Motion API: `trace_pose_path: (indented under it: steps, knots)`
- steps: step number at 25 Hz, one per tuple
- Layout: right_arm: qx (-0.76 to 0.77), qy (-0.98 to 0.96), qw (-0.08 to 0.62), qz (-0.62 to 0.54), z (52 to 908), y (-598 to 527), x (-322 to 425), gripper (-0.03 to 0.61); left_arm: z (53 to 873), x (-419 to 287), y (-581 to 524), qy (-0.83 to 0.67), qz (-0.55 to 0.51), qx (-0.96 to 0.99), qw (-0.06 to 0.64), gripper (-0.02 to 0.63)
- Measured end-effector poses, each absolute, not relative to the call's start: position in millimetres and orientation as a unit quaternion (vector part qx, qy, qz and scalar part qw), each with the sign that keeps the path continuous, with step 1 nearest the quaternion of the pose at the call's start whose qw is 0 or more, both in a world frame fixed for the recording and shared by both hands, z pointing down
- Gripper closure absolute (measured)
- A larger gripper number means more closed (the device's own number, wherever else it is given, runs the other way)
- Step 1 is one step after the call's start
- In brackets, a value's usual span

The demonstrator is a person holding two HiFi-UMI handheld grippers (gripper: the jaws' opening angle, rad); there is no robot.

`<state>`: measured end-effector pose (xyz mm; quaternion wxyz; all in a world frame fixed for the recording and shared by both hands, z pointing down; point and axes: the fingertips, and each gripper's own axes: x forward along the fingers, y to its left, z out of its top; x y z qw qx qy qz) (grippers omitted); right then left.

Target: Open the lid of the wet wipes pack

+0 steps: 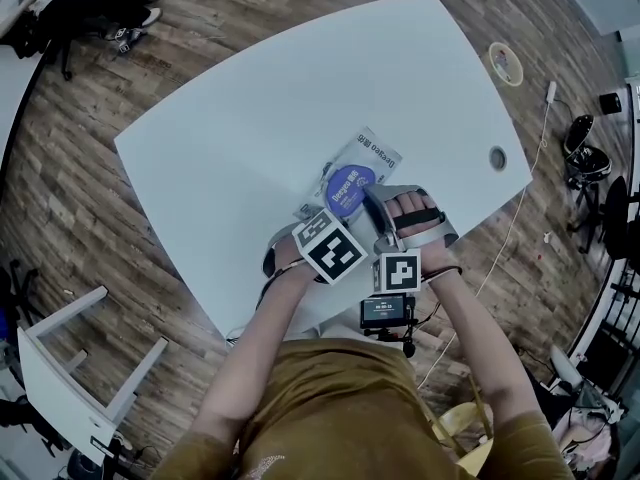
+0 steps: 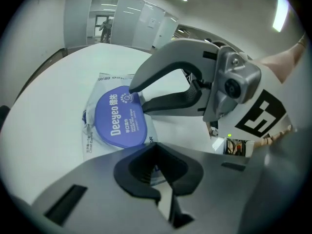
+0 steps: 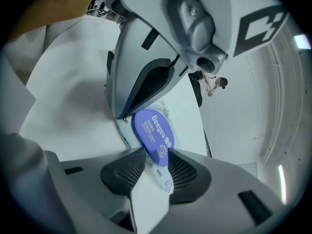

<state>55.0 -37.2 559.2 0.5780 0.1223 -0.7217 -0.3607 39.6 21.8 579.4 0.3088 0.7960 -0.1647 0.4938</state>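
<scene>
Blue plastic marks the lid of the wet wipes pack, which lies flat on the white worktop, near the edge closest to the person. The lid looks closed against the film. The right tool has narrowed on the rim at one end of the lid, its pads on either side of the blue edge. The left tool is pinched down on the pack's soft wrapper at the opposite end, seemingly to anchor it.

The risk I see is in the lift. The right tool holds only a thin lip, so a quick pull could slip off the rim. Its pads also seem to catch some wrapper beneath the lid, which would drag the whole pack up rather than pop the hinge. If the left tool's hold on the slack film gives, the pack would slide.
</scene>
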Motion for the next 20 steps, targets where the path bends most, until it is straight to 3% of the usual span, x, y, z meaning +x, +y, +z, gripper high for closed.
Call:
trace_pose_path:
  steps: [20]
  knots:
    - [0.115, -0.755, 0.568, -0.306, 549, -47, 35, 0.442, 580, 46, 20, -0.151, 0.464, 0.804, 0.339, 0.607]
